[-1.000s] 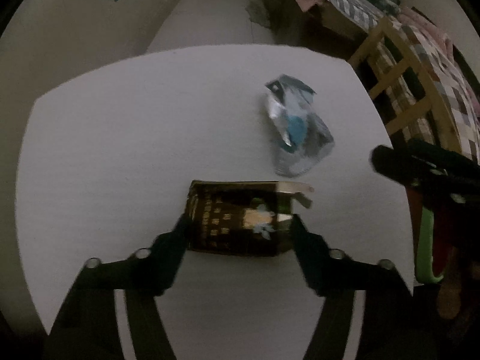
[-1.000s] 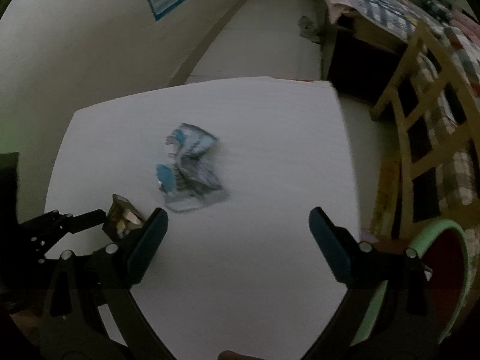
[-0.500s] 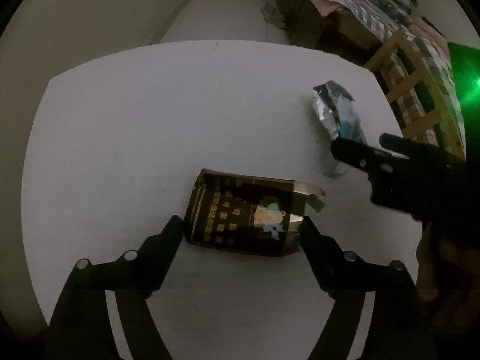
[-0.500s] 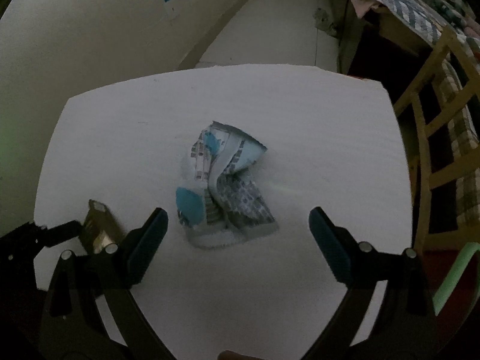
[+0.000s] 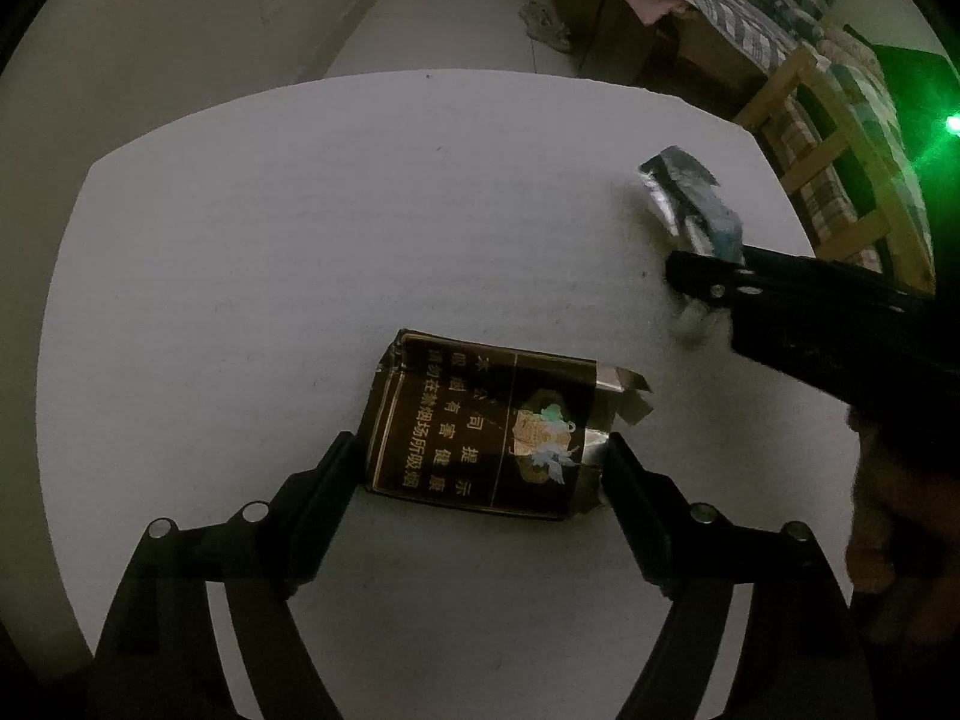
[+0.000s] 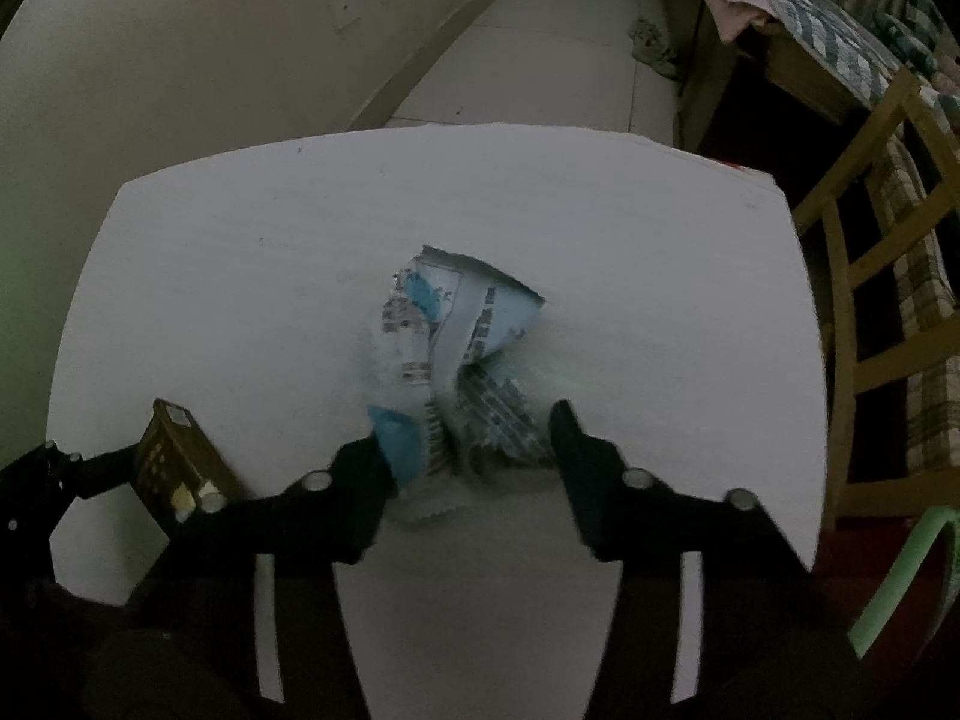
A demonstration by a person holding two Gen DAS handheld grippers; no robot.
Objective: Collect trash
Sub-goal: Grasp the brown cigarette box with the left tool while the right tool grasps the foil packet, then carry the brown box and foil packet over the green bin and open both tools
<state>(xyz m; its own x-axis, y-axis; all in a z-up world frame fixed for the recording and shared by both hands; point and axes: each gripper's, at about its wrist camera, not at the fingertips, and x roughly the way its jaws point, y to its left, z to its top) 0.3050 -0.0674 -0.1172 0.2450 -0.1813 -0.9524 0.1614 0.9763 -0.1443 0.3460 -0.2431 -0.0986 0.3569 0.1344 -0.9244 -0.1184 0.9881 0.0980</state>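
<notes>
Left wrist view: left gripper (image 5: 483, 468) clamps dark cigarette pack (image 5: 480, 426) across its long axis, pack lying crosswise on white table (image 5: 270, 270). Right wrist view: right gripper (image 6: 465, 450) straddles near end of crumpled blue-white wrapper (image 6: 456, 360), fingers part-closed, contact unclear; cannot tell if gripped. Wrapper's long axis runs straight ahead from gripper. Right hand nearer wrapper; closing further likely next. No bin identifiable.

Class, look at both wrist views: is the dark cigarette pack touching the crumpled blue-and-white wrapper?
Apart. The right wrist view shows bare white table between the cigarette pack and the wrapper.
</notes>
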